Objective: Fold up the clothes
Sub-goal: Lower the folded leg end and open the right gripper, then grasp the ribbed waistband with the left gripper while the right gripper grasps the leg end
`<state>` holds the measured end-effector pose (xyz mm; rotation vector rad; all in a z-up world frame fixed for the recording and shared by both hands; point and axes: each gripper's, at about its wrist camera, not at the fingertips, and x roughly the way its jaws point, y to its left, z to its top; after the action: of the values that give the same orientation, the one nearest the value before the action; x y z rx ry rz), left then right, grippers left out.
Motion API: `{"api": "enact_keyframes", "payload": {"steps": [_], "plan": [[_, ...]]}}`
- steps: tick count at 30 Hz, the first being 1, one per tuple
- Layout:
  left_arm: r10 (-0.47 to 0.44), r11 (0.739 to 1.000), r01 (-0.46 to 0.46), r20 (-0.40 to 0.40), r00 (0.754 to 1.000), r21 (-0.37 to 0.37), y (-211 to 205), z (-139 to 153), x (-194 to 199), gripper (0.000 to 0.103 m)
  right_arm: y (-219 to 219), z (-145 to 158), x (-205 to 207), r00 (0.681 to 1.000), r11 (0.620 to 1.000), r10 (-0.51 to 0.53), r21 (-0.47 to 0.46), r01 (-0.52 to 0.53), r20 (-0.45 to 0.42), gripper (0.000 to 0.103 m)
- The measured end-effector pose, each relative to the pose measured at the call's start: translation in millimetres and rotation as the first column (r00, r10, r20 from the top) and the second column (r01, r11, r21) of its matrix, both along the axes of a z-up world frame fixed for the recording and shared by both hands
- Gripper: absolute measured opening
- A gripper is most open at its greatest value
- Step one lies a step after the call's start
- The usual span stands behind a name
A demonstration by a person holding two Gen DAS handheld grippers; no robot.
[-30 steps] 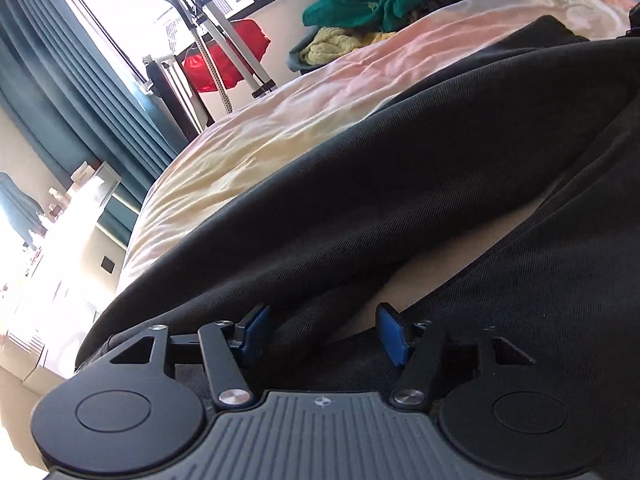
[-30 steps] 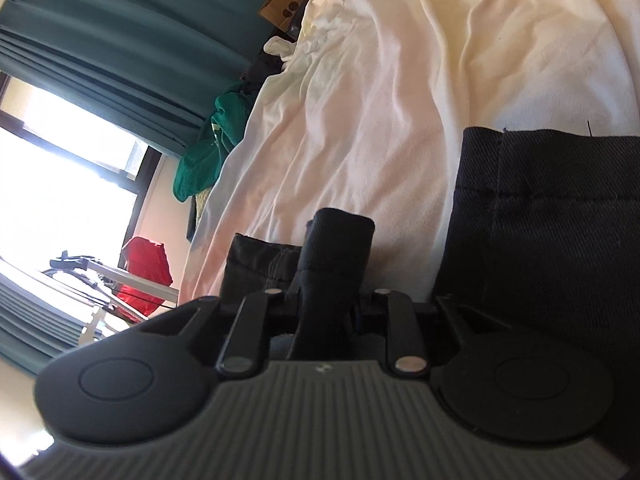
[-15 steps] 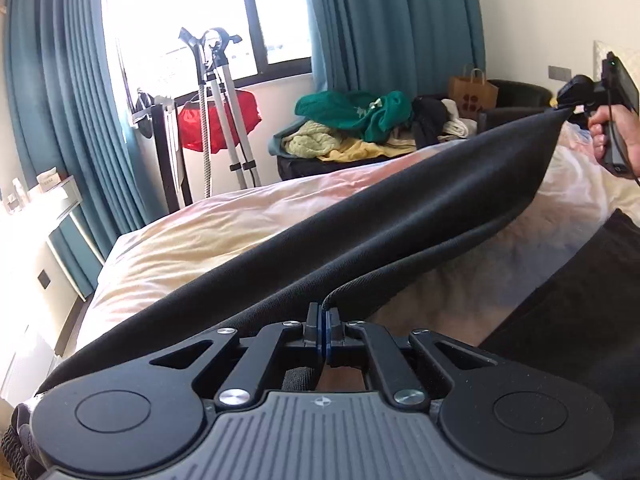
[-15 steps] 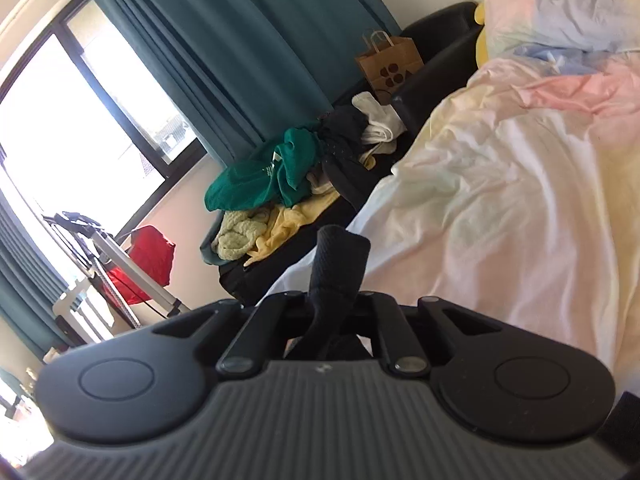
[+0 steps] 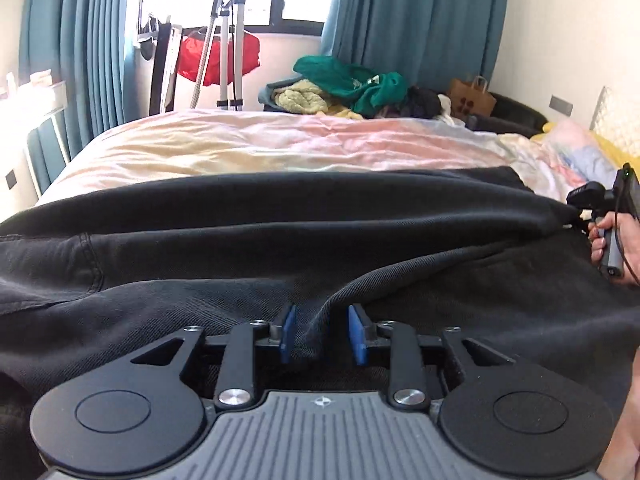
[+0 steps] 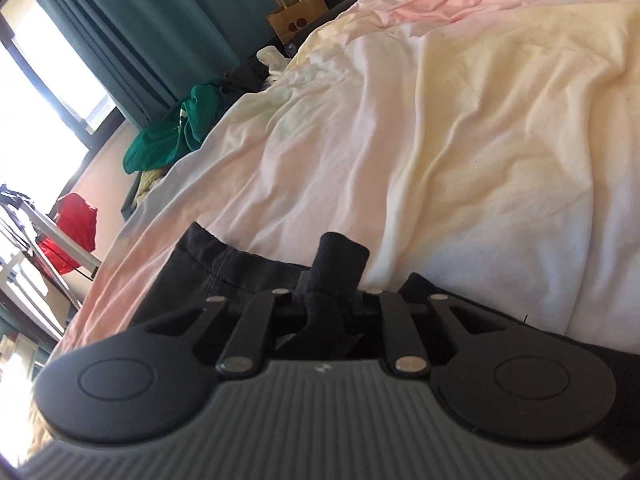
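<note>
A black garment (image 5: pixel 280 240), like heavy trousers, lies across the near side of the bed. My left gripper (image 5: pixel 323 334) is open, its blue pads (image 5: pixel 288 332) standing either side of a raised ridge of the fabric without pinching it. My right gripper (image 6: pixel 329 298) is shut on a fold of the black garment (image 6: pixel 340 256), which sticks up between its fingers. The right gripper also shows in the left wrist view (image 5: pixel 600 204) at the garment's far right corner, low over the bed.
The bed (image 5: pixel 280 148) has a pale pink and yellow cover (image 6: pixel 460 120). A heap of clothes (image 5: pixel 348 88) with a green top lies on a dark sofa beyond it, next to a paper bag (image 5: pixel 472 96). A rack with a red item (image 5: pixel 218 56) stands by the window.
Both grippers have come down from a raised hold, and the garment now lies on the bed. My left gripper, shut on the fabric half a second ago, has opened. The right stays shut.
</note>
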<state>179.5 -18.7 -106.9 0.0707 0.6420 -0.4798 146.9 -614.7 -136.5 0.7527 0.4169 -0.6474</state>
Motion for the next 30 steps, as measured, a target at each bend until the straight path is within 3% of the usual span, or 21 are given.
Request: {"api": "enact_keyframes", "payload": {"steps": [1,4,8,14,17,19,23,30], "plan": [[0.015,1.0,-0.015,0.013,1.0,-0.02,4,7,-8,0.05,5,7,-2,1.0,1.0,0.0,-0.027,0.0,-0.01,0.025],[0.042,0.999,-0.041,0.016,0.999,-0.031,13,21,-32,0.058,21,28,-10,0.999,0.994,-0.002,-0.11,-0.002,-0.038,0.034],[0.096,0.994,-0.094,0.043,0.994,-0.048,27,43,-80,0.072,44,58,-23,0.998,0.977,0.001,-0.214,-0.015,-0.063,0.066],[0.169,0.982,-0.161,0.092,0.981,-0.096,43,78,-147,0.084,116,101,-64,0.981,0.938,0.193,-0.289,-0.193,-0.031,0.067],[0.198,0.977,-0.184,0.131,0.971,-0.108,44,95,-174,0.095,160,116,-90,0.953,0.905,0.303,-0.312,-0.289,-0.001,0.08],[0.211,0.975,-0.194,0.167,0.963,-0.112,41,104,-191,0.103,188,126,-107,0.93,0.874,0.367,-0.342,-0.345,0.001,0.08],[0.237,0.971,-0.224,0.205,0.95,-0.081,37,107,-210,0.103,236,142,-141,0.889,0.81,0.457,-0.403,-0.426,-0.022,0.089],[0.291,0.957,-0.283,0.205,0.935,-0.067,37,89,-230,0.103,292,134,-184,0.773,0.688,0.632,-0.417,-0.593,-0.057,0.089]]}}
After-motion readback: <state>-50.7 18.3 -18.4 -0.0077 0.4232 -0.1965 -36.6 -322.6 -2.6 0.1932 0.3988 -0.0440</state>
